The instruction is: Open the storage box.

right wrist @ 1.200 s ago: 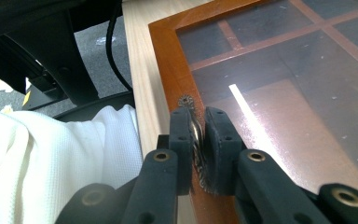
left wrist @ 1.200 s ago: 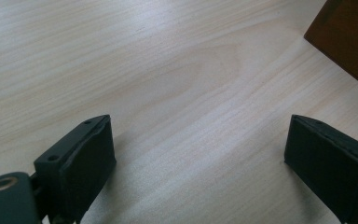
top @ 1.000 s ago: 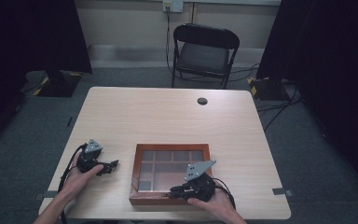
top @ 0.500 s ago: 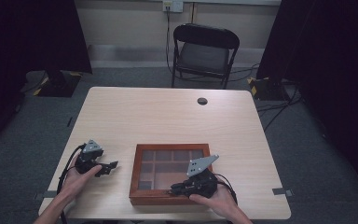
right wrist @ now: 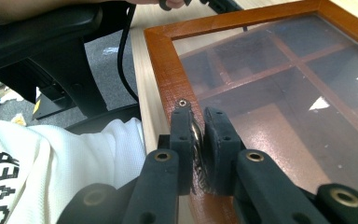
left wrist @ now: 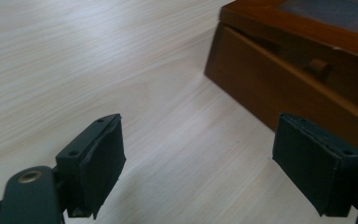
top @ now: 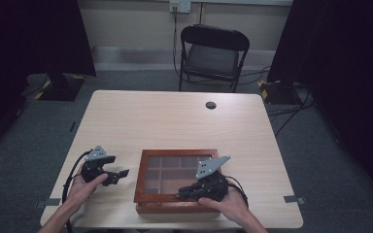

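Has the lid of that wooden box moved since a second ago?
Yes. The glass lid has lifted at its front edge, away from the box base on the table, pinched by the right gripper.

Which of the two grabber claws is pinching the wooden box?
The right gripper, by the box's near edge: its jaws are shut on a small metal latch on the wooden box. The left gripper is open over bare table.

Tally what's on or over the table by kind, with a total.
Wooden box with glass lid: 1
Hand-held gripper: 2, left and right
Dark round spot on the tabletop: 1
Total: 4
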`<act>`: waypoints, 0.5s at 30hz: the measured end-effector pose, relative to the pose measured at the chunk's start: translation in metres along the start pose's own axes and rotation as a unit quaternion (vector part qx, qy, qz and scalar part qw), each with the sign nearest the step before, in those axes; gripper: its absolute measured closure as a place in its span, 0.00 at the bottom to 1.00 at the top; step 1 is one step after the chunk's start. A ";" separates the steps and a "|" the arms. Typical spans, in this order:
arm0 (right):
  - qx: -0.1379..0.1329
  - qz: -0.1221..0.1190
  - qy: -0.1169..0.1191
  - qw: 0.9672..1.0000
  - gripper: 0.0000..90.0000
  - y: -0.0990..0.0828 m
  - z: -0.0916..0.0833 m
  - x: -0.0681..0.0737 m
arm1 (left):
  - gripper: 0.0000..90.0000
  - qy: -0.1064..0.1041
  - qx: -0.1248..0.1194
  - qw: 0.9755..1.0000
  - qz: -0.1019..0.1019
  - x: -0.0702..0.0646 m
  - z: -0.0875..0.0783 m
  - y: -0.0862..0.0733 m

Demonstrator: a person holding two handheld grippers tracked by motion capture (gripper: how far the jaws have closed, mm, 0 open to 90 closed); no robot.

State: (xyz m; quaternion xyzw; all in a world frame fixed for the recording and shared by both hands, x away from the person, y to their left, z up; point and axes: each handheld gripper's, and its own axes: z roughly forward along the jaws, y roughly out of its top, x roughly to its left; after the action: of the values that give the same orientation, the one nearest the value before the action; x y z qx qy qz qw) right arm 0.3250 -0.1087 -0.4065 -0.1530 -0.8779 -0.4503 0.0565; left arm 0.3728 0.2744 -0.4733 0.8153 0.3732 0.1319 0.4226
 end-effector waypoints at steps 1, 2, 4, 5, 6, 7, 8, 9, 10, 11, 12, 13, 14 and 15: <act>-0.002 0.001 -0.001 1.000 0.92 0.002 -0.002 0.000 | 0.18 -0.005 0.000 1.000 0.007 -0.004 0.000 0.002; -0.002 0.001 -0.001 1.000 0.92 0.002 -0.002 0.000 | 0.18 -0.005 0.000 1.000 0.007 -0.004 0.000 0.002; -0.002 0.001 -0.001 1.000 0.92 0.004 -0.003 0.000 | 0.18 -0.012 -0.006 1.000 0.008 -0.008 0.000 0.003; 0.000 0.000 -0.004 1.000 0.92 0.006 -0.004 0.000 | 0.18 -0.017 -0.010 1.000 0.011 -0.012 0.001 0.005; 0.000 0.000 -0.004 1.000 0.92 0.006 -0.004 0.000 | 0.18 -0.017 -0.010 1.000 0.011 -0.012 0.001 0.005; 0.000 -0.001 -0.004 1.000 0.92 0.008 -0.005 0.000 | 0.18 -0.019 -0.009 1.000 0.015 -0.014 0.001 0.006; 0.001 0.001 -0.005 1.000 0.92 0.009 -0.005 0.000 | 0.18 -0.022 -0.010 1.000 0.017 -0.015 0.001 0.007; 0.000 -0.001 -0.005 1.000 0.92 0.010 -0.006 0.000 | 0.18 -0.026 -0.011 0.999 0.019 -0.017 0.002 0.007; 0.000 -0.001 -0.007 1.000 0.92 0.011 -0.007 0.000 | 0.18 -0.029 -0.011 0.999 0.021 -0.018 0.002 0.007; 0.000 0.000 -0.006 1.000 0.92 0.013 -0.008 0.000 | 0.18 -0.030 -0.010 0.999 0.027 -0.021 0.003 0.008; 0.000 0.000 -0.006 1.000 0.92 0.013 -0.008 0.000 | 0.18 -0.030 -0.010 0.999 0.027 -0.021 0.003 0.008; -0.001 0.001 -0.006 1.000 0.92 0.014 -0.009 0.000 | 0.18 -0.035 -0.013 0.999 0.029 -0.022 0.003 0.009; -0.001 0.000 -0.007 1.000 0.92 0.015 -0.009 0.000 | 0.18 -0.038 -0.018 0.999 0.026 -0.023 0.004 0.009; -0.001 -0.002 -0.007 1.000 0.92 0.015 -0.010 0.000 | 0.18 -0.040 -0.020 0.999 0.027 -0.024 0.004 0.010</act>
State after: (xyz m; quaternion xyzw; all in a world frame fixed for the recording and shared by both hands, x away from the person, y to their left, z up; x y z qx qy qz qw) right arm 0.3297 -0.1082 -0.3892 -0.1544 -0.8780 -0.4504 0.0489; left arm 0.3632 0.2513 -0.4655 0.8210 0.3316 0.1179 0.4495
